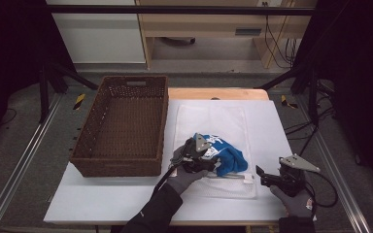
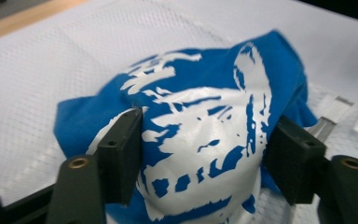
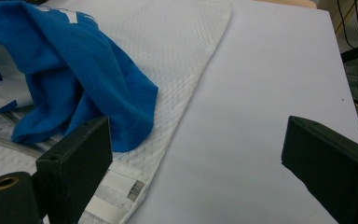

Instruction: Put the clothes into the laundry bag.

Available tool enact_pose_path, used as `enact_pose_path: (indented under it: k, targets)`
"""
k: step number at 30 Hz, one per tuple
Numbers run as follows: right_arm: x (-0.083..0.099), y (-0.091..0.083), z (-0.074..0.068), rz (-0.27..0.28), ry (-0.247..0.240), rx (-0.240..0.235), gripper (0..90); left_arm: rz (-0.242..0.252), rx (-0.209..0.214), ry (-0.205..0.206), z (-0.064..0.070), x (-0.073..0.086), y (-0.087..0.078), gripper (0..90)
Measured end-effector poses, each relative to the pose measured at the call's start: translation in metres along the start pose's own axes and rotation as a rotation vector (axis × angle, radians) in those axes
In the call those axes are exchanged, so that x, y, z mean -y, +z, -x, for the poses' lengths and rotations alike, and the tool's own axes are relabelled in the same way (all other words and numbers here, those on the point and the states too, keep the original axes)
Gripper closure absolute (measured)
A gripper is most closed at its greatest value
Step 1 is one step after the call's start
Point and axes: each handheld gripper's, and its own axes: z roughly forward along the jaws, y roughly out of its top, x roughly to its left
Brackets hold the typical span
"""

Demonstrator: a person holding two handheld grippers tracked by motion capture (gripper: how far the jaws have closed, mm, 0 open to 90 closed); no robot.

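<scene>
Nearest the lens, in the left gripper view, the crumpled blue cotton T-shirt with a white print (image 2: pixel 200 135) bulges between the two black jaws of the left gripper (image 2: pixel 205 154), which press into it on either side: clenched on the cloth. The shirt lies bunched on the near half of a flat white mesh laundry bag (image 1: pixel 209 121), just beyond the bag's zipped near edge (image 1: pixel 233 177), and the bag rests on the white tabletop (image 1: pixel 272 126).

The right gripper (image 1: pixel 267 178) hovers just right of the bag's near corner, jaws spread wide and holding nothing.

The step in hand looks like stuffing the shirt into the bag. To do it well, the free gripper should pinch only the upper mesh layer at the opening and lift it, so the left can slide the bundle under without dragging the bag along.

To the left stands an empty brown woven wicker basket (image 1: pixel 121 160), touching the bag's edge.
</scene>
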Motion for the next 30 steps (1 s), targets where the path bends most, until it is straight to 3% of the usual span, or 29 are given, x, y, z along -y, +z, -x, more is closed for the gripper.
enact_pose_path:
  k: [3, 6, 10, 13, 17, 23, 25, 30]
  targets:
    - [-0.001, 0.000, -0.002, 0.003, -0.009, -0.001, 8.8, 0.009, 0.007, 0.002, -0.001, -0.002, -0.011, 28.8]
    - [-0.005, -0.001, -0.006, 0.010, -0.014, -0.009, 8.8, 0.049, 0.005, 0.004, -0.003, 0.000, -0.039, 31.1]
    - [-0.012, -0.002, -0.014, 0.023, -0.022, -0.032, 8.7, 0.057, -0.005, -0.002, -0.003, 0.005, -0.057, 39.3]
    - [-0.017, -0.001, -0.021, 0.032, -0.040, -0.048, 8.7, 0.043, -0.002, -0.006, -0.001, 0.021, -0.069, 48.6]
    - [-0.021, 0.002, -0.028, 0.034, -0.044, -0.074, 8.4, 0.013, -0.014, 0.005, 0.002, 0.034, -0.072, 59.0]
    - [-0.027, 0.012, -0.044, 0.015, -0.065, -0.103, 7.7, -0.018, -0.008, -0.018, 0.005, 0.060, -0.068, 79.5]
    - [-0.032, 0.018, -0.052, 0.014, -0.071, -0.117, 7.5, -0.039, -0.001, -0.035, 0.006, 0.070, -0.062, 84.2]
    - [-0.038, 0.028, -0.066, 0.024, -0.089, -0.134, 6.0, -0.061, 0.000, -0.029, 0.012, 0.079, -0.052, 89.8]
